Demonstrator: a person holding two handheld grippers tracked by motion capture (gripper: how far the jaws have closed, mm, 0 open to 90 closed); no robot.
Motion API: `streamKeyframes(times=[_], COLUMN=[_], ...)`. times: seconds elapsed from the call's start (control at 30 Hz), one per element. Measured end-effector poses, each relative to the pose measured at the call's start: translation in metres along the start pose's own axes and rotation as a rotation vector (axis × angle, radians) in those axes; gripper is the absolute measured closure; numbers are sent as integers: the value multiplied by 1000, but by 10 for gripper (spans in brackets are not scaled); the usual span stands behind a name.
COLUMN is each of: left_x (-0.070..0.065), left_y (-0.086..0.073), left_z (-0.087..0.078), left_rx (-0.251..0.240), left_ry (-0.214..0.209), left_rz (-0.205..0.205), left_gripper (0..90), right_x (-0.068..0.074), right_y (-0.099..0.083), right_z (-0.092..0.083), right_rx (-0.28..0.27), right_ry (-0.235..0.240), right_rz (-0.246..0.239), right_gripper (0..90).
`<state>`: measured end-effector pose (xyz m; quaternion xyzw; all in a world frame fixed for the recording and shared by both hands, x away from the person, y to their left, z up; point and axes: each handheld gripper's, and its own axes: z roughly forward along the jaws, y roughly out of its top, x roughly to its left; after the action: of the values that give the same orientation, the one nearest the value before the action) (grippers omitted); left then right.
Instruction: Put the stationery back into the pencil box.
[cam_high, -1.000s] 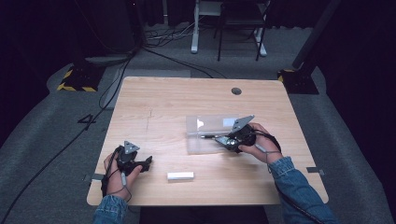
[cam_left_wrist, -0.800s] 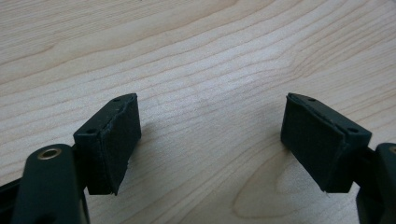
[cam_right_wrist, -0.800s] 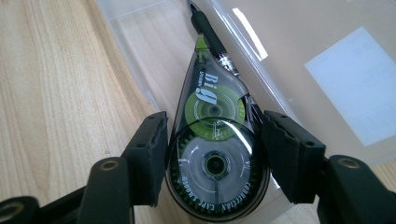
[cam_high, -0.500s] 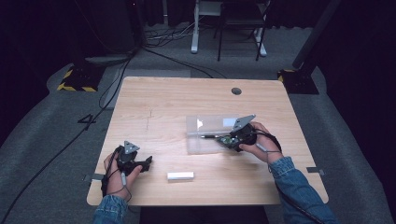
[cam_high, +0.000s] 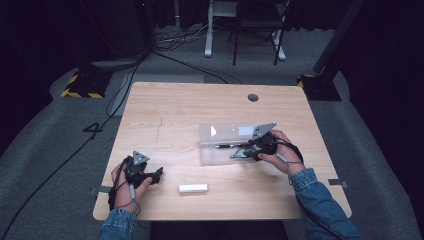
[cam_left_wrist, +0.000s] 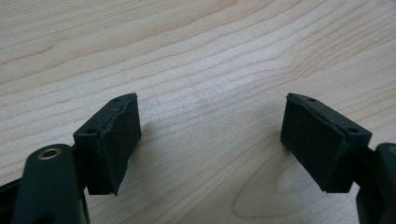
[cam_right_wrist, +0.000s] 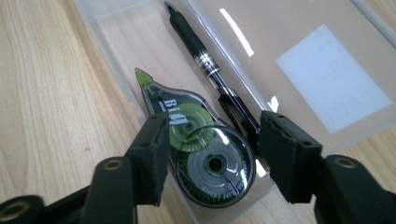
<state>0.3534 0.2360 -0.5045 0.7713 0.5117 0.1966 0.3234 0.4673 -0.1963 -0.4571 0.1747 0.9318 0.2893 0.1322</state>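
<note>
Right gripper view: spread fingers (cam_right_wrist: 212, 161) straddle one correction tape (cam_right_wrist: 201, 154) beside one pen (cam_right_wrist: 210, 74).

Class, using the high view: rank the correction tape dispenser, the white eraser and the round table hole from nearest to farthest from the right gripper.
1. Correction tape dispenser, between the right gripper's jaws, in the clear case.
2. White eraser, near the front edge, to its left.
3. Table hole, at the far edge.

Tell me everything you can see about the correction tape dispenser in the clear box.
The correction tape dispenser is teardrop-shaped, smoky translucent plastic with green reels and a green pointed tip. It lies flat in the clear plastic box, beside a black pen. The right gripper straddles its round end, its jaws having just been closing.
</note>
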Motion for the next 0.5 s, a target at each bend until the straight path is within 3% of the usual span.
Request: streamKeyframes(times=[0.23,0.5], left_x=[0,0], left_y=[0,0], left_z=[0,0], left_rx=[0,0], left_ry=[-1,-1], left_rz=[1,0], left_gripper=[204,204], right_x=[0,3], right_y=[-1,1], right_z=[0,-5], right_rx=[14,-7], right_ry=[-10,-19], right_rz=[-9,19], right_gripper=[515,526])
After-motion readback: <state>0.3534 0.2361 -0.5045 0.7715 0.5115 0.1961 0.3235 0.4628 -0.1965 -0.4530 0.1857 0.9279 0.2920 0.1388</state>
